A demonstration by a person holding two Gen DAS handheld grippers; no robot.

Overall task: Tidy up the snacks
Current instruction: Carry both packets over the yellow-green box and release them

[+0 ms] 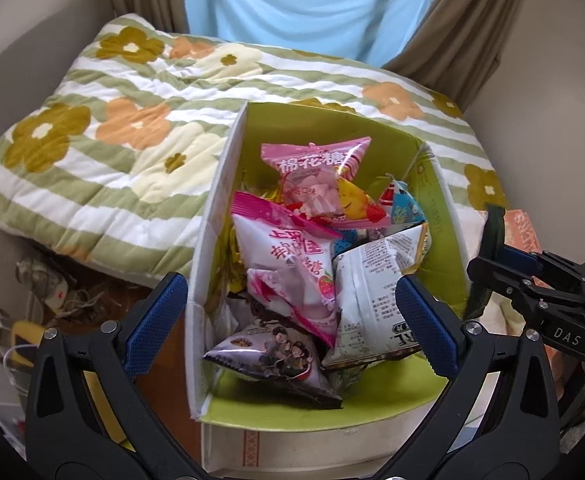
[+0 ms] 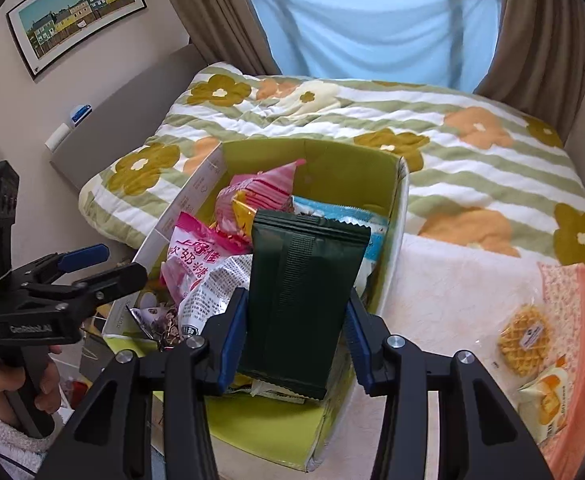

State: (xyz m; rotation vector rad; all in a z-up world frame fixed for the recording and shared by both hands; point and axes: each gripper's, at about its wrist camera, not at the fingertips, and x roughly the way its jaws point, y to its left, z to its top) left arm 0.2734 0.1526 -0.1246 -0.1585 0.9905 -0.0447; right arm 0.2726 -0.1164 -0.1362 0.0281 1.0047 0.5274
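Observation:
A green-lined cardboard box (image 1: 444, 216) (image 2: 332, 168) holds several snack packets: a pink marshmallow bag (image 1: 316, 176), a pink-and-white candy bag (image 1: 292, 264) (image 2: 196, 256), a white packet (image 1: 376, 296). My left gripper (image 1: 288, 320) is open and empty, just above the box's near end. My right gripper (image 2: 296, 324) is shut on a dark green packet (image 2: 300, 292) and holds it upright over the box's right side. That packet shows edge-on in the left wrist view (image 1: 488, 256). A waffle (image 2: 526, 340) and a yellow-white packet (image 2: 544, 404) lie on the right.
The box sits at the edge of a bed with a flowered, striped quilt (image 1: 112, 140) (image 2: 472, 148). A white towel (image 2: 452, 300) and a pink cloth (image 2: 576, 320) lie right of the box. Curtains and a blue sheet hang behind. Clutter lies on the floor at left (image 1: 44, 304).

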